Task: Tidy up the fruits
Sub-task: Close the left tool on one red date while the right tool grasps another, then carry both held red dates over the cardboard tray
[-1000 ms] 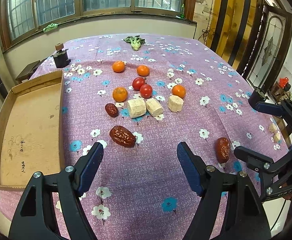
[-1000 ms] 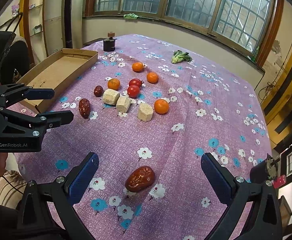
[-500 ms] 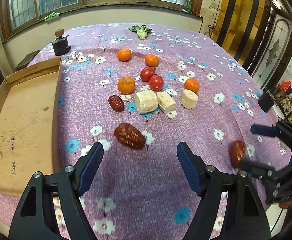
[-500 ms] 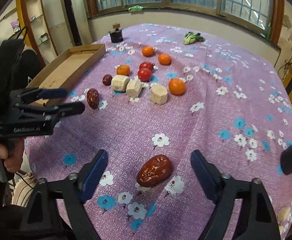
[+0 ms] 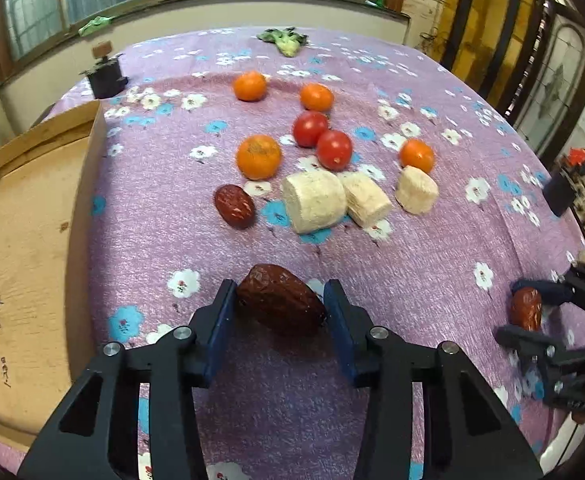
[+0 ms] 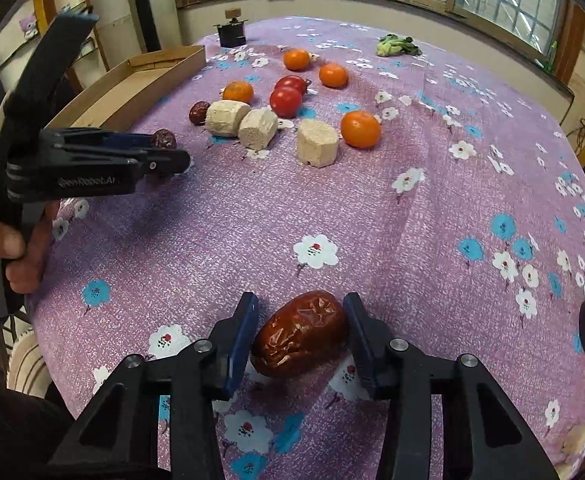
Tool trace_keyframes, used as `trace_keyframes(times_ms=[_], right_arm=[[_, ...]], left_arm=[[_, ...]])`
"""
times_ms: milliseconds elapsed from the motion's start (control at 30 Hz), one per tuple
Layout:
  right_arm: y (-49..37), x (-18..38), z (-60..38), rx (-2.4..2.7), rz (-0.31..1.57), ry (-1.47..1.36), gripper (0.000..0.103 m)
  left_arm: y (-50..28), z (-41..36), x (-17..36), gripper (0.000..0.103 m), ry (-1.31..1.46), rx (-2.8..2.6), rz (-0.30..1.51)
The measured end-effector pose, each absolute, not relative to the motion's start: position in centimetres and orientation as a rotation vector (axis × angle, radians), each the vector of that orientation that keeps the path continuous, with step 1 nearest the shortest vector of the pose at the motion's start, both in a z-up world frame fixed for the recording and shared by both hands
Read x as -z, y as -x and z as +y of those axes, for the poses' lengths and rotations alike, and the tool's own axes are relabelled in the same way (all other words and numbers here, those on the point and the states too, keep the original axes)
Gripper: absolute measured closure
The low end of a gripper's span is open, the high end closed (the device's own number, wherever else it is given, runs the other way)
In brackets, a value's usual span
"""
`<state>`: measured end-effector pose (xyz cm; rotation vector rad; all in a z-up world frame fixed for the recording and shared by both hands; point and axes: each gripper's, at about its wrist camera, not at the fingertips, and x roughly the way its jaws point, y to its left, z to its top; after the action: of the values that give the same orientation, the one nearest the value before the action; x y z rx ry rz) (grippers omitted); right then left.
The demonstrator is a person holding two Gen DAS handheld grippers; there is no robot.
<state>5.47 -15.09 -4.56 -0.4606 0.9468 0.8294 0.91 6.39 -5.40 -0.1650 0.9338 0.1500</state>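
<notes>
Two grabs going at once, so twice the ways to fumble. Got the left gripper (image 5: 279, 286) closing on a wrinkled jujube (image 5: 280, 308) down on the floral tablecloth (image 5: 432, 264), just beside the cardboard tray (image 5: 24, 240), with the pads seemingly just meeting its two ends. Same deal with the right gripper (image 6: 300, 300), closing on a glossier jujube (image 6: 300, 332) near the front edge of the table, well apart from the main pile. Gripping an oval the long way, though, so easy to squirt it out sideways with an off-centre squeeze, or to let it pivot between the pads on the lift. Could also mash that soft skin by clamping too hard. Worth watching the cloth too: easy to pinch a fold with a low fingertip and drag the whole spread, sending the tomatoes (image 5: 322, 140) and mandarins (image 5: 258, 156) rolling. Bit of a carry from the right side over to the tray as well, so a real chance of dropping on a marginal hold or bumping one gripper into the other. Can't tell yet how firm either grip really is.
</notes>
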Motion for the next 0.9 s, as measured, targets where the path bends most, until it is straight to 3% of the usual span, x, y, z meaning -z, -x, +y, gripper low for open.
trace_keyframes(times_ms=[367,900], right_arm=[[-5.1,1.4,-16.8,-0.842,0.910,0.358,0.059],[-2.7,-0.8,-11.3,-0.995,0.865,0.337,0.059]], left_arm=[[1.4,5.9,4.3,0.061,0.200,-0.116,0.914],[5.3,8.4,1.0,0.061,0.244,-0.152,0.821]])
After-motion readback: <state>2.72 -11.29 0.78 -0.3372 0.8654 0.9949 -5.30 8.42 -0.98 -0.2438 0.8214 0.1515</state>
